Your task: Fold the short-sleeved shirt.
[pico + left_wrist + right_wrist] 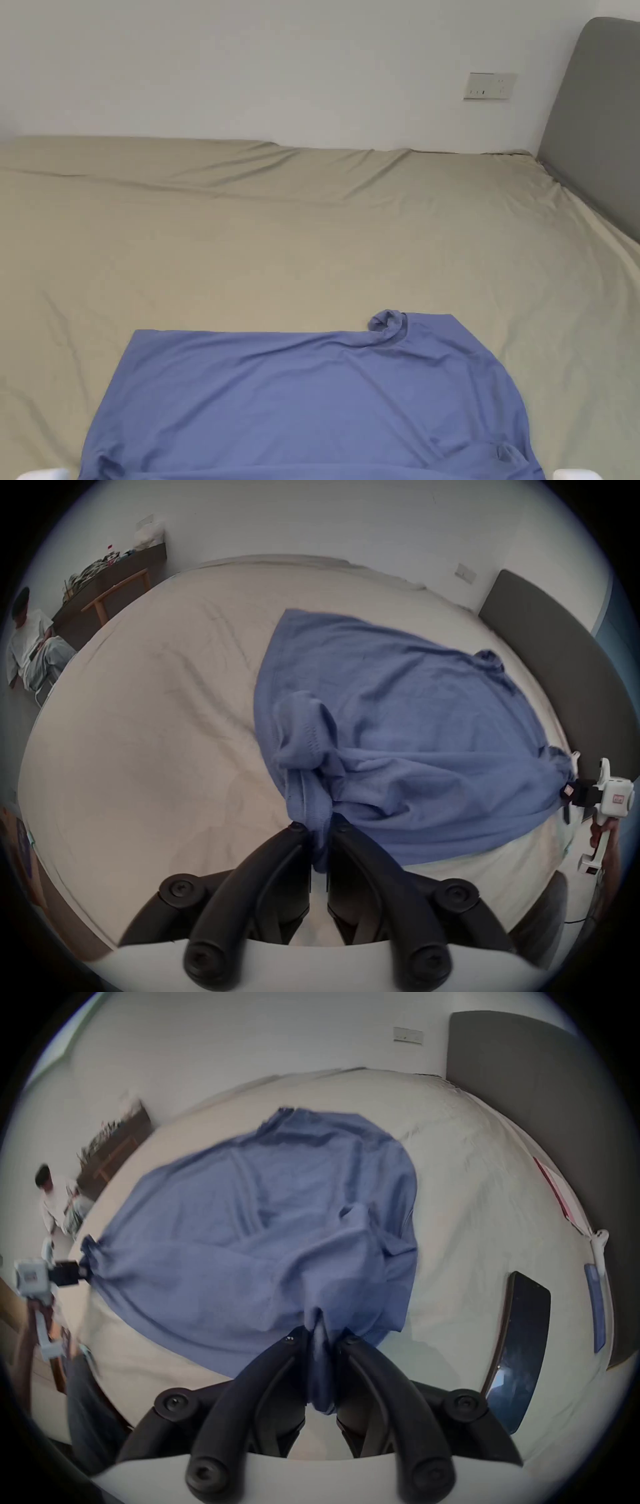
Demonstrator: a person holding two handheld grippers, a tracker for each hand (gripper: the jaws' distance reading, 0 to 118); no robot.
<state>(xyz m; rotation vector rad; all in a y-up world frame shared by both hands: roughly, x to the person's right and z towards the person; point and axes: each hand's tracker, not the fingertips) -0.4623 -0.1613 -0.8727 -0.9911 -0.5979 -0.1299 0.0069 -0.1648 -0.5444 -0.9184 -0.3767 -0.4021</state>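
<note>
- Progress: early — the blue short-sleeved knit shirt (312,400) lies spread on the beige-sheeted bed (300,237), no clean fold made yet. Looks like spreading/straightening, judging by both near corners being held.
- Left gripper (319,830): jaws closed on a bunched bit of shirt edge, cloth hanging down between them. Rest of the shirt fans away ahead of the jaws and over toward the other gripper.
- Right gripper (320,1338): jaws clamped on a gathered wad of fabric too; shirt stretches out ahead and across to the left gripper, which sits at the far side edge w/ cloth pulled taut to it.
- Left to do: lay it flat, tuck sleeves in, fold body — all of it, basically.
- One far corner is curled into a small roll (387,325); needs flattening.
- Hard to tell: which end is collar vs hem — near edge is cut off in head view. Sleeves are crumpled near the jaws, shape unclear. Right gripper view is blurred.
- Dark flat phone-like slab (519,1342) lies on the bed, right of the right jaws, apart from the shirt.
</note>
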